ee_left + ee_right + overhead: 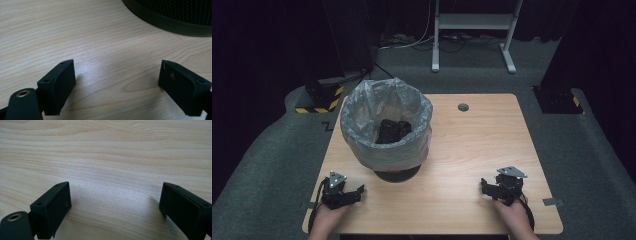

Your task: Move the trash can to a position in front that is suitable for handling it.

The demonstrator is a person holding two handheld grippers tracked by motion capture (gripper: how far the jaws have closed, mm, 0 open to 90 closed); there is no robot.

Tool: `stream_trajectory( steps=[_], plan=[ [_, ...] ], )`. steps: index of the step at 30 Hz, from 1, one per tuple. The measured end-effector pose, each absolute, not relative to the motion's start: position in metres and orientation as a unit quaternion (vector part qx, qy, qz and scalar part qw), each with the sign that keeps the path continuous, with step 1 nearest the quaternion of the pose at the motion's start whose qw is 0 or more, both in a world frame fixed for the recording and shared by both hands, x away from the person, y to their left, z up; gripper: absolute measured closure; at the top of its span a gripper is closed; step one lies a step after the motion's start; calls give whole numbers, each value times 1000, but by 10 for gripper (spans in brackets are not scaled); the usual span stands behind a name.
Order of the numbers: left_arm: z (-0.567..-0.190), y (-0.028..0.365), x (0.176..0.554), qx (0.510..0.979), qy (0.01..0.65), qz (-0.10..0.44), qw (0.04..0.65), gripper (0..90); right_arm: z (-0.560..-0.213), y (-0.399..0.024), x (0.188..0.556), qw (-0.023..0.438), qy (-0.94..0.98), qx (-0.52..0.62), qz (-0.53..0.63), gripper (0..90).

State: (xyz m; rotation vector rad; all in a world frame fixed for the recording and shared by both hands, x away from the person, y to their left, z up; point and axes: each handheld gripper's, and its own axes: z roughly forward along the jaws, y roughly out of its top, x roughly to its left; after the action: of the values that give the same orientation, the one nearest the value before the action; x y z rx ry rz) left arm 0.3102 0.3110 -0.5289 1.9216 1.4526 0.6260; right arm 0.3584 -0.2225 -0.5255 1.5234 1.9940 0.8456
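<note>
Left gripper [354, 192] and right gripper [486, 187]: jaws apart, empty, resting low on wooden table [472, 150]. Lined bin [386, 127] near left gripper.

Left tongs [357, 192] low at the near left, jaws wide apart and empty, right tongs [484, 186] near right, likewise agape, both pointing inward

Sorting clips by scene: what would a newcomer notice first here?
A round black mesh bin lined with a grey translucent plastic bag stands at the left far part of the light wooden table, something dark inside. The left gripper and right gripper rest open at the near corners, nothing between their jaws.
</note>
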Motion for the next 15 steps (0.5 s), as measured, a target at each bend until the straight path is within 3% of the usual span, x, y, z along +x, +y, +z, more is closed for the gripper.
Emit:
stream_trajectory(
  steps=[15],
  plan=[
    [-529,312,307,731,553,239,321,150,-525,-221,360,248,732,555,309,104]
  ],
)
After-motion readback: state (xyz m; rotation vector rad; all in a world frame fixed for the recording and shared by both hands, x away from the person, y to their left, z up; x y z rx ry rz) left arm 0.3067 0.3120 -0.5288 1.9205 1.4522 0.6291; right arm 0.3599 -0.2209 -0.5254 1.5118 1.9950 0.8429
